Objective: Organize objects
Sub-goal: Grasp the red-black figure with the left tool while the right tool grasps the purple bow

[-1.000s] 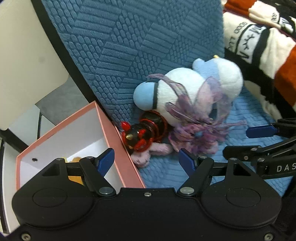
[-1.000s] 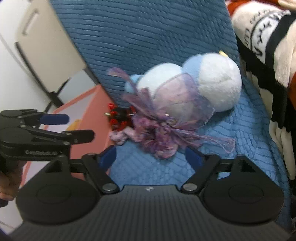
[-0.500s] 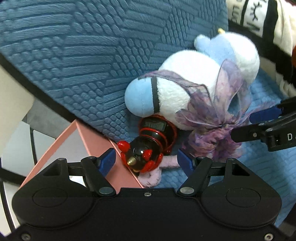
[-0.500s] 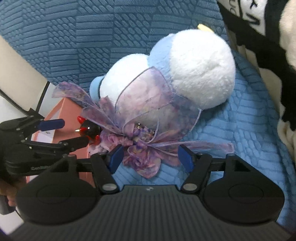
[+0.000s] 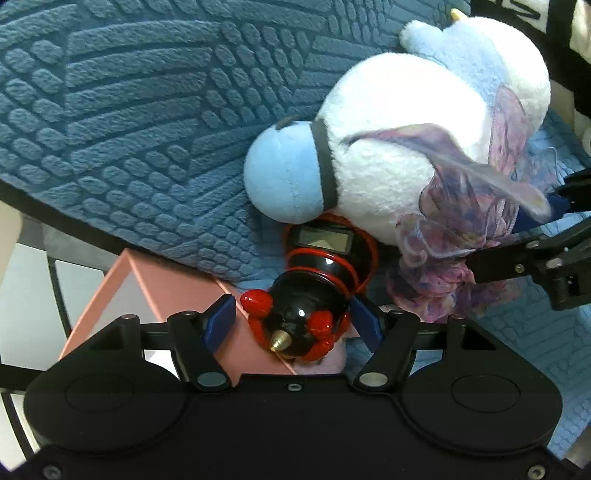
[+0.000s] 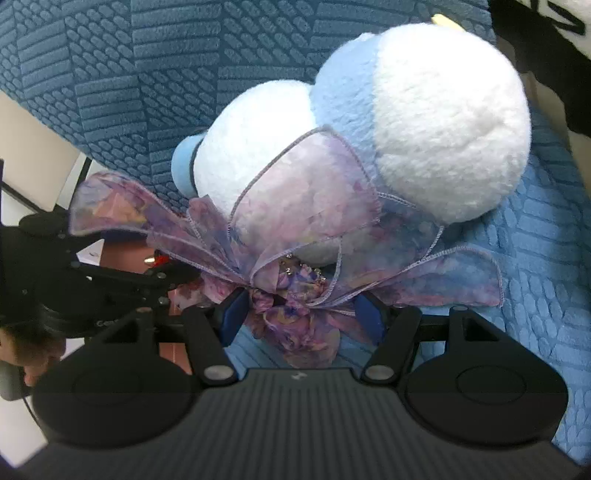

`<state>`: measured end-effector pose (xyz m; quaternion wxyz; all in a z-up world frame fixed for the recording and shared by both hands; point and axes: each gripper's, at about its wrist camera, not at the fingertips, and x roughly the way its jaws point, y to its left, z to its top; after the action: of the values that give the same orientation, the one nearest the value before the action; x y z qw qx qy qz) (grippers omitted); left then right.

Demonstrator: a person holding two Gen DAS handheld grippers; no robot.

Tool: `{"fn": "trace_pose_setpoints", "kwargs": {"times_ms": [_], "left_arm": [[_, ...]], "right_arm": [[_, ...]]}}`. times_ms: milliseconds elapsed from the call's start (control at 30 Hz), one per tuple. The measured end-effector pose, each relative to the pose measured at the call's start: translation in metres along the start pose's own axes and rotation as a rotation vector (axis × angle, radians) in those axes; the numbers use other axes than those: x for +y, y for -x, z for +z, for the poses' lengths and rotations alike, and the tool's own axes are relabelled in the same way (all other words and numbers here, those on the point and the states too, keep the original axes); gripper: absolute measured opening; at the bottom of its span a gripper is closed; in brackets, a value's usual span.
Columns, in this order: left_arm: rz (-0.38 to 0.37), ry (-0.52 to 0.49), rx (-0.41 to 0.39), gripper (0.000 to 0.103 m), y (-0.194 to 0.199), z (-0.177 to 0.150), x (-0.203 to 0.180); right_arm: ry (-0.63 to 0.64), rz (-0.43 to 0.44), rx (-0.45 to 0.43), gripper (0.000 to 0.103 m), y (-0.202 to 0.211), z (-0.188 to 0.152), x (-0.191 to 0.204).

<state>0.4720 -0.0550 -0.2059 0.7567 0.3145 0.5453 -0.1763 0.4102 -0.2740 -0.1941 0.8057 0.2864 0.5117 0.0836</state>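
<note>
A black toy (image 5: 306, 310) with red spikes, a brass tip and a small screen lies on the blue cushion against the pink box. My left gripper (image 5: 293, 321) straddles it, and its jaws are closing with small gaps still showing. A purple gauzy bow (image 6: 295, 321) rests against a white and light-blue plush (image 6: 424, 122). My right gripper (image 6: 303, 315) stands around the bow's knot, fingers apart and not squeezing it. The right gripper (image 5: 517, 258) also shows beside the bow (image 5: 461, 236) and plush (image 5: 388, 155) in the left wrist view. The left gripper (image 6: 110, 280) is at the left edge.
The pink box (image 5: 122, 295) stands off the cushion's edge, lower left. The textured blue cushion (image 5: 129, 129) fills the background. A black-and-white blanket (image 5: 554, 22) lies at the upper right. A small pink plush piece (image 5: 332, 360) sits under the toy. A hand (image 6: 22, 354) holds the left gripper.
Both grippers have dropped closer to the cushion. The left one came over from the box to straddle the black toy. The right one reached the bow. Both pairs of jaws narrowed.
</note>
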Motion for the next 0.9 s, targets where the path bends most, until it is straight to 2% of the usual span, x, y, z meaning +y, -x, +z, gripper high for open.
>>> {"fn": "trace_pose_setpoints", "kwargs": {"times_ms": [33,133,333,433,500,633,667,900], "left_arm": [[-0.007,-0.004,0.008,0.063,-0.002,0.000,0.000],[0.003,-0.044,0.015,0.064,-0.006,-0.002,-0.005],[0.050,-0.061,0.016,0.062,-0.010,-0.006,-0.010],[0.050,-0.048,0.015,0.061,-0.009,-0.010,-0.009],[0.053,-0.037,0.008,0.061,-0.005,-0.012,-0.007],[0.047,0.025,-0.007,0.061,0.007,-0.015,0.000],[0.047,0.036,-0.010,0.061,0.011,-0.016,0.001],[0.004,0.122,-0.032,0.061,0.046,-0.032,0.004]], "right_arm": [[-0.007,-0.003,0.005,0.067,-0.002,0.000,0.000],[-0.017,0.013,0.021,0.067,-0.006,0.001,0.000],[-0.015,0.036,0.024,0.060,-0.007,0.002,-0.001],[0.003,0.037,0.033,0.048,-0.007,0.001,0.000],[0.008,0.046,0.035,0.034,-0.006,0.000,-0.001],[0.011,0.074,0.011,0.020,0.005,0.001,-0.005],[0.011,0.072,0.006,0.012,0.007,0.000,-0.006],[0.000,0.086,-0.044,0.008,0.030,-0.002,-0.018]]}}
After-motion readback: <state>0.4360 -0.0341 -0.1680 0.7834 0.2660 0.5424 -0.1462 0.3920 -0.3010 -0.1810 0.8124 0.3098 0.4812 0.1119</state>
